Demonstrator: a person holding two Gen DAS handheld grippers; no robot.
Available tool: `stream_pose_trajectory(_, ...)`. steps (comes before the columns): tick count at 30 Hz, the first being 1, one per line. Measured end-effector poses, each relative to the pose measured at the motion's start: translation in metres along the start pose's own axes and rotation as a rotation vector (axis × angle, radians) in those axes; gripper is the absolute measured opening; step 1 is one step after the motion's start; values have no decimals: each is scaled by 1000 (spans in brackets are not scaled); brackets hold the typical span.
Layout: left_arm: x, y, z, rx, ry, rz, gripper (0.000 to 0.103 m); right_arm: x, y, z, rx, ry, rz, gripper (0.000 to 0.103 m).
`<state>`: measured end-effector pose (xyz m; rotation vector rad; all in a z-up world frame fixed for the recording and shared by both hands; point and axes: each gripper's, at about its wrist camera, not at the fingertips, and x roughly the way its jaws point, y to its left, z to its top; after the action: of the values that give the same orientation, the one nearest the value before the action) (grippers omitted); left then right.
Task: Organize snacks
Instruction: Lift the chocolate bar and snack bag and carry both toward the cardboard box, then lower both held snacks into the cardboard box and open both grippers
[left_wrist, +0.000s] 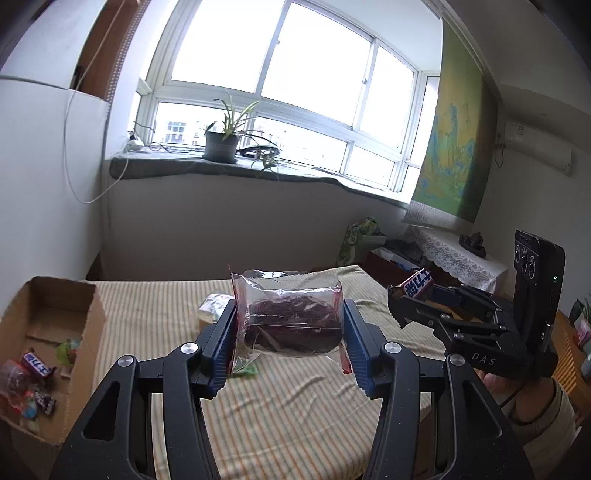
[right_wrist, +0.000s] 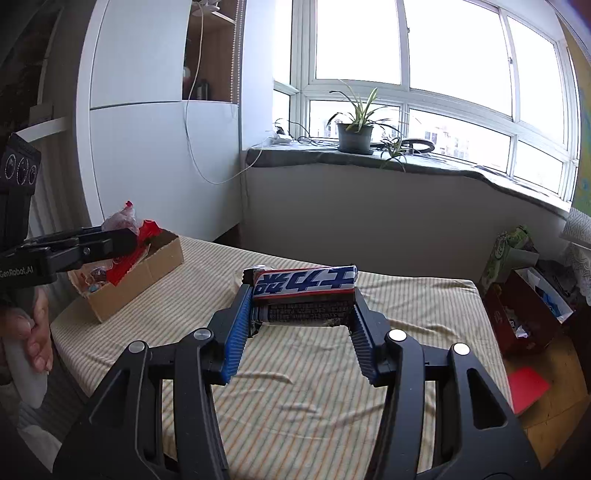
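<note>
Two grippers hang above the striped table (left_wrist: 295, 424), the left gripper (left_wrist: 290, 332) clamped on a clear snack packet (left_wrist: 291, 317), the right gripper (right_wrist: 301, 314) on a chocolate bar (right_wrist: 304, 282).

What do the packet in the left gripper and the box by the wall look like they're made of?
Packet: thin clear plastic film, glossy; the dark snack shows through it, and it wrinkles and glints.
Box: brown corrugated cardboard, matte; raw cut edges and folded flaps. Corrugation itself is too small to confirm.

Clear-wrapped dark snack (left_wrist: 290, 317) and blue-white chocolate bar (right_wrist: 304, 282), both aloft, crosswise.
</note>
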<state>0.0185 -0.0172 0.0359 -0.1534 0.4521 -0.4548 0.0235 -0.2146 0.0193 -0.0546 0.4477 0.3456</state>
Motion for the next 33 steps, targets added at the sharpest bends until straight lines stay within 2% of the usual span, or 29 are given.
stream_pose_trajectory(5, -22, 37, -8, -49, -18, 56, 53, 21, 40, 8, -26, 7, 58, 52)
stream_pose_trajectory(12, -59, 103, -28, -141, -43, 178, 53, 63, 117, 24, -77, 33, 191, 52)
stream_pose_trajectory(22, -111, 198, -58, -291, -63, 411, 54, 129, 250, 39, -219, 90, 424, 52)
stream_pose_trajectory(26, -114, 210, -63, -312, -60, 431, 54, 145, 278, 42, -243, 98, 467, 52)
stream_pose_trajectory(33, -87, 222, -65, -321, -8, 399, 55, 171, 294, 62, -276, 92, 475, 53)
